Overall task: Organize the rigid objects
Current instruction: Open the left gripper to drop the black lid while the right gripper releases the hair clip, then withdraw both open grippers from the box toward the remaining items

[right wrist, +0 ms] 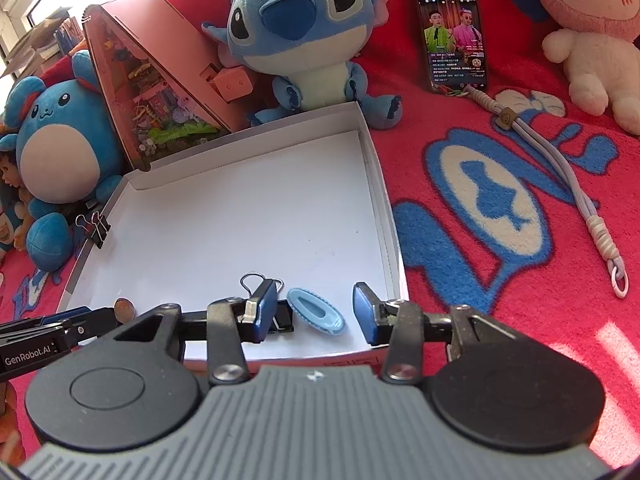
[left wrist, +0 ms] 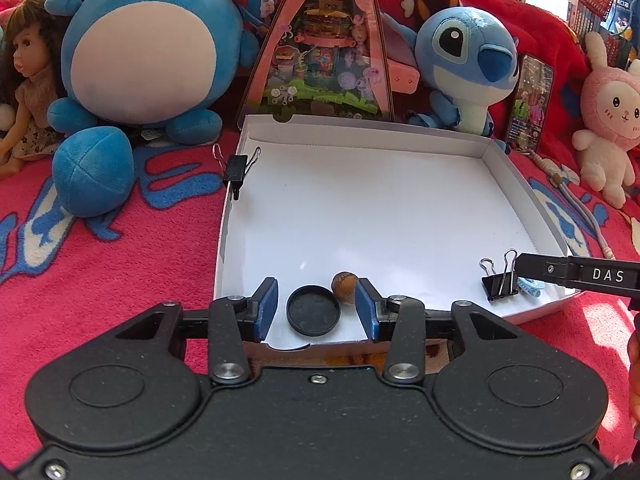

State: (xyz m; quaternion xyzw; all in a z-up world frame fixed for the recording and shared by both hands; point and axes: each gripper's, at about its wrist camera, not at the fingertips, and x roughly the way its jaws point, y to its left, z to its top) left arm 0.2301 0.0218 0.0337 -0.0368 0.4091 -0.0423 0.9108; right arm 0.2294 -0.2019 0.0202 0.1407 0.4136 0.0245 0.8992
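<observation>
A shallow white box [left wrist: 360,208] lies on a red blanket. My left gripper [left wrist: 316,306] is open at its near edge, with a round black cap [left wrist: 313,316] lying between the fingers and a small brown ball [left wrist: 345,286] just beyond. My right gripper [right wrist: 316,312] is open over the box's near right corner [right wrist: 394,276], with a light blue oval piece [right wrist: 316,311] between the fingers and a black binder clip [right wrist: 280,318] behind the left finger. That clip [left wrist: 500,284] and the blue piece [left wrist: 530,287] also show in the left wrist view. Another binder clip [left wrist: 236,168] sits on the box's left wall.
Plush toys ring the box: a round blue one [left wrist: 148,48], a blue Stitch [left wrist: 468,60] and a pink bunny [left wrist: 608,120]. A doll [left wrist: 28,88] sits far left. A pink triangular toy box [left wrist: 324,40] stands behind. A phone [right wrist: 452,28] and a corded strap [right wrist: 560,184] lie right.
</observation>
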